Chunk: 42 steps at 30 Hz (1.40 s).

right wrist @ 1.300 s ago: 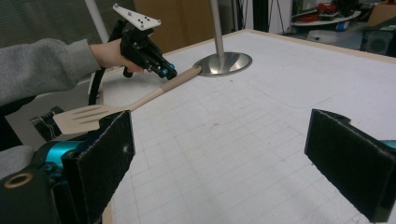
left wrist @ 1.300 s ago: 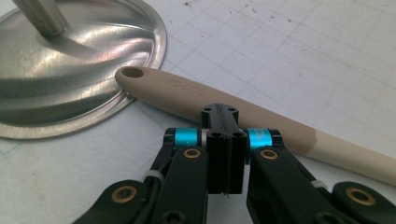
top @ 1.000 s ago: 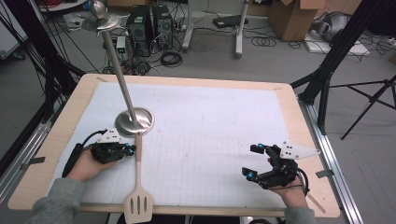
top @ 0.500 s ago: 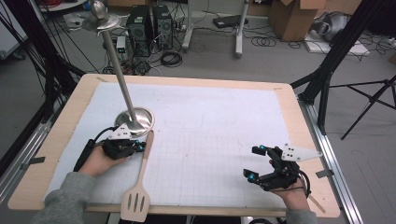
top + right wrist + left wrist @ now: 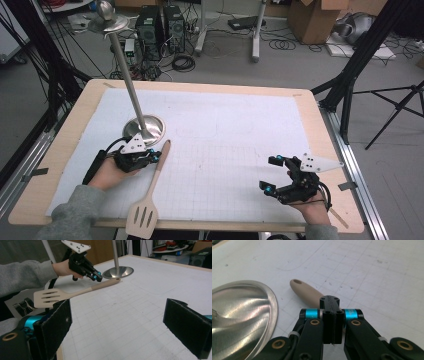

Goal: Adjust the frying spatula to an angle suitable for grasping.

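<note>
1. So far, the spatula (image 5: 152,187) lies flat on the table (image 5: 225,125) and is not lifted. The hole end of its handle points at the metal stand (image 5: 145,129) and its slotted head juts past the table's near edge, towards the person.
2. Judging by that, the work is at its start. The spatula has yet to be gripped and raised, and whatever is meant for it at the stand is all left to do.
3. The left gripper (image 5: 155,157) is clenched pad against pad with nothing between the jaws. In the left gripper view the handle (image 5: 308,291) runs out from under the gripper's tips (image 5: 332,302) and ahead of them.
4. Relative to that gripper, the spatula's handle is right at its tips. The rounded end lies just beyond them and the head is well behind, by the person's sleeve. Whether the tips press on the handle or merely hang over it, I cannot tell.
5. The stand's round base (image 5: 239,312) sits just beside the gripper, close to the handle end but apart from it.
6. The right gripper (image 5: 272,174) rests well apart from the spatula, its jaws spread wide and empty (image 5: 117,322).
</note>
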Each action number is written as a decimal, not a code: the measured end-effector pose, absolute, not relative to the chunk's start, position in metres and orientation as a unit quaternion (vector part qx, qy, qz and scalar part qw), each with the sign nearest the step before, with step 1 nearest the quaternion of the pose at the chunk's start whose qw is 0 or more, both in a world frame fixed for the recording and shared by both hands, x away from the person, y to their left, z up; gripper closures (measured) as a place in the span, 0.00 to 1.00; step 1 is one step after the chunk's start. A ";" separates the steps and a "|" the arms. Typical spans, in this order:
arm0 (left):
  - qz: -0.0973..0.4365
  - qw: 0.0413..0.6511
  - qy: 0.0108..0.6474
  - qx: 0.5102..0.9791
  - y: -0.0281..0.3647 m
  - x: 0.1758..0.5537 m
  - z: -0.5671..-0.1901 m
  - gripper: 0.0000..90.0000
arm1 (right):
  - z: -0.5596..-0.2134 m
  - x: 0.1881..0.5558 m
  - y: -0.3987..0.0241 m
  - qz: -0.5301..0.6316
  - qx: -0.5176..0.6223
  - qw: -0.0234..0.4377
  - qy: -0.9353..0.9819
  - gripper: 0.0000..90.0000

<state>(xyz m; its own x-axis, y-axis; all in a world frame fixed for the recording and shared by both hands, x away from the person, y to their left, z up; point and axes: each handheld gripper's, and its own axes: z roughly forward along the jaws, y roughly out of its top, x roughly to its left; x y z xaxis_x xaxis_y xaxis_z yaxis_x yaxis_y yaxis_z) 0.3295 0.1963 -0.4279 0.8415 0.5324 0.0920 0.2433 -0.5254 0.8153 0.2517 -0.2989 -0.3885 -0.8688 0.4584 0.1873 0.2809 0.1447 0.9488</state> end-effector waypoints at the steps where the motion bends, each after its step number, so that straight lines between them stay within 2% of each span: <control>1: 0.163 0.434 0.227 0.857 0.196 0.328 -0.427 1.00 | -0.389 0.252 -0.299 0.605 0.247 0.071 0.753 0.08; 8: 0.125 0.451 0.206 0.859 0.192 0.305 -0.421 1.00 | -0.388 0.252 -0.303 0.612 0.249 0.073 0.747 0.08; 21: 0.080 0.414 0.162 0.892 0.175 0.279 -0.431 1.00 | -0.389 0.256 -0.303 0.613 0.247 0.072 0.747 0.08; 27: 0.076 0.397 0.163 0.900 0.181 0.277 -0.439 1.00 | -0.389 0.256 -0.303 0.612 0.248 0.071 0.748 0.08; 33: 0.095 0.379 0.159 0.907 0.185 0.273 -0.437 1.00 | -0.389 0.256 -0.301 0.610 0.248 0.069 0.750 0.08; 42: 0.107 0.386 0.156 0.903 0.193 0.270 -0.436 1.00 | -0.390 0.256 -0.301 0.608 0.247 0.067 0.752 0.08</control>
<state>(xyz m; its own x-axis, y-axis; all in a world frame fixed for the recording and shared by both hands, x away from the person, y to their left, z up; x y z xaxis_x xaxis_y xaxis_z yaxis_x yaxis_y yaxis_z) 0.2705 0.1933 -0.4358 0.9284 0.3645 0.0728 0.1992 -0.6534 0.7303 0.2565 -0.3007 -0.3896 -0.8685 0.4536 0.1997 0.2904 0.1392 0.9467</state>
